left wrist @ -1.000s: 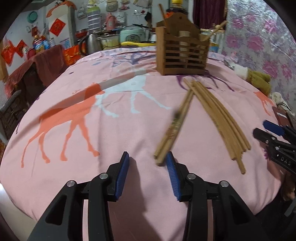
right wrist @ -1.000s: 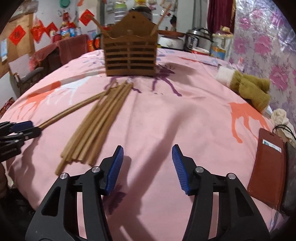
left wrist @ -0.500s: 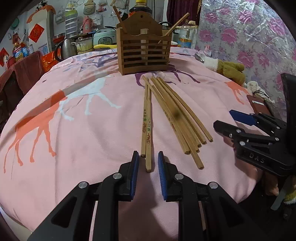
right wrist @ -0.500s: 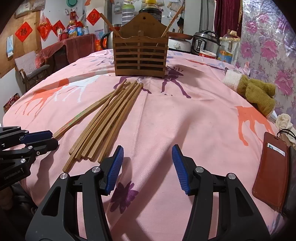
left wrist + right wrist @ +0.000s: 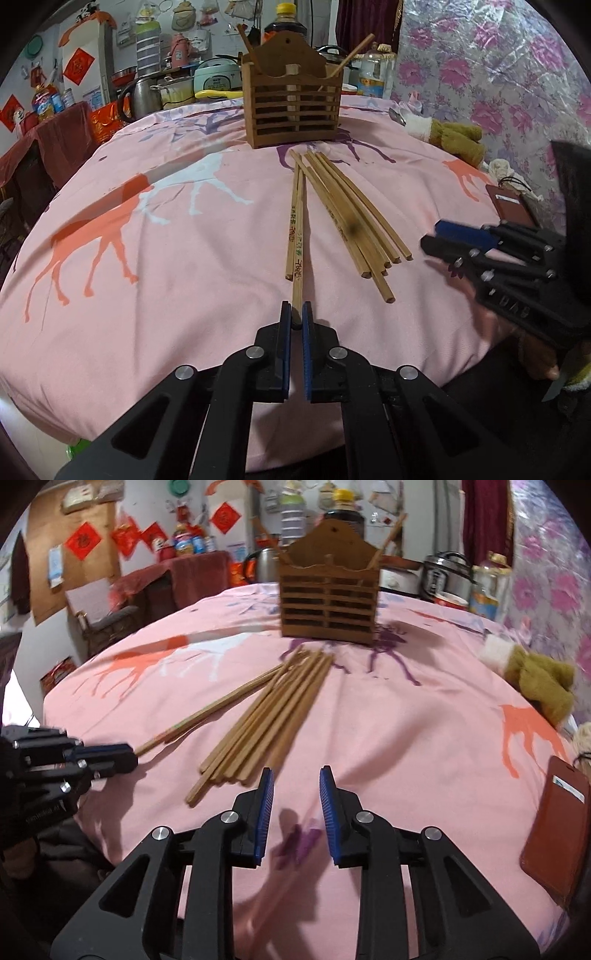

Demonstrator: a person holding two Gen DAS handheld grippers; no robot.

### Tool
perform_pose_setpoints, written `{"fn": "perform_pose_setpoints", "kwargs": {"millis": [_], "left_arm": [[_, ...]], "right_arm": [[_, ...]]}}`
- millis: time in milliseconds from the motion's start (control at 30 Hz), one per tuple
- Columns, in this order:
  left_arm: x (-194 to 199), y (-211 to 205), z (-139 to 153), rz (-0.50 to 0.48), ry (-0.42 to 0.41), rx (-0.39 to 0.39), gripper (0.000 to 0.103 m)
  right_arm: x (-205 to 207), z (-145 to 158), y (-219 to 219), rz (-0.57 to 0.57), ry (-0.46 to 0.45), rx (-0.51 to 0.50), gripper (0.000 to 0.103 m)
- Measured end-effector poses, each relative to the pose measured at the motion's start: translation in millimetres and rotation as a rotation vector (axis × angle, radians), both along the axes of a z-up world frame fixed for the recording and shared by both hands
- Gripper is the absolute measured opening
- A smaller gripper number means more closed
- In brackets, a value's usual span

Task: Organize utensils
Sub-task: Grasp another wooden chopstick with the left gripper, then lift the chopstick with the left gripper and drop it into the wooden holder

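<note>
Pinching chopstick (image 5: 297,258) beside bundle (image 5: 351,218).

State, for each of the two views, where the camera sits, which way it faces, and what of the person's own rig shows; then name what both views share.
Left wrist view: sits on the left gripper, facing along the table toward the wooden holder; its fingers are shut on a printed chopstick; the right gripper shows at right.
Right wrist view: sits on the right gripper, open, facing the holder; the left gripper shows at left.
Shared: holder, loose chopstick pile, pink cloth.
</note>
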State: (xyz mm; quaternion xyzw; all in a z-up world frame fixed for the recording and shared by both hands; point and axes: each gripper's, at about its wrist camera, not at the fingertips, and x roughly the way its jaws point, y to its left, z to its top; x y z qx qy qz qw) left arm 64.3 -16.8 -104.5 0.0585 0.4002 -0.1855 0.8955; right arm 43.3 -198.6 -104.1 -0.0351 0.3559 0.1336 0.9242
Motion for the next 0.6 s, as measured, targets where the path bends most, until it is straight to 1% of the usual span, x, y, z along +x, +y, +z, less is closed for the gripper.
{"fn": "perform_pose_setpoints", "kwargs": {"millis": [67,200,267,300,367,433,500,533,600], "left_arm": [[0,0,1,0.001,-0.002,-0.003,0.006],[2,-1,-4,-0.006,0.02,-0.008,0.006],[4,-1,-8,-0.004,0.035,-0.011,0.006],[5,0,-9,-0.003,0.038,-0.014,0.006],[8,0,-9,0.0,0.042,-0.02,0.007],[9,0,-9,0.01,0.044,-0.02,0.007],[7,1,-4,0.031,0.02,-0.004,0.007],[6,2,1,0.041,0.005,-0.004,0.007],[5,6,21,0.055,-0.033,-0.031,0.007]], "right_arm": [[2,-4,5,0.028,0.025,-0.005,0.028],[6,-9,13,0.031,0.032,-0.032,0.028],[9,-9,13,0.007,0.021,-0.043,0.02],[11,-9,11,-0.012,0.018,-0.042,0.008],[12,-8,4,-0.041,0.017,-0.03,0.008],[10,-2,-2,-0.074,-0.013,-0.019,0.007],[6,8,-9,-0.098,-0.051,-0.007,0.007],[3,18,-13,-0.11,-0.078,0.007,0.007],[0,34,-20,-0.13,-0.126,0.013,0.006]]}}
